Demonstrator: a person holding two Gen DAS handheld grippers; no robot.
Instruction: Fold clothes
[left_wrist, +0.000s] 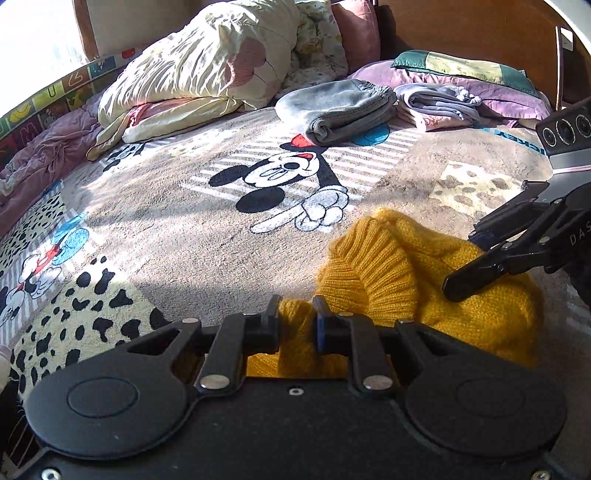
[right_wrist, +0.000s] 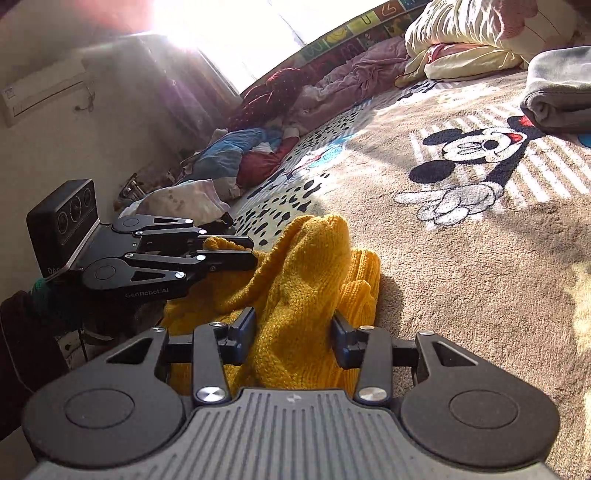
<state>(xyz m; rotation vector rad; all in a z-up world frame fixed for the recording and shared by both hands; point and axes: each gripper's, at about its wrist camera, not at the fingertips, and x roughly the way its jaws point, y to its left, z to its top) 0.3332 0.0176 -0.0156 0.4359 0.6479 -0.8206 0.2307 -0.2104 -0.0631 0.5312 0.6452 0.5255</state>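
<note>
Two tools, left tool (left_wrist: 297, 317) clamped on yellow sweater (left_wrist: 388, 273), right tool (right_wrist: 293, 332) astride it (apart), blanket (left_wrist: 184, 236) beyond.

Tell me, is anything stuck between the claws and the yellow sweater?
No. The left claw is already pinching the mustard-yellow knitted sweater, and the right claw has sweater knit bunched between its fingers. Nothing else lies between them.
</note>
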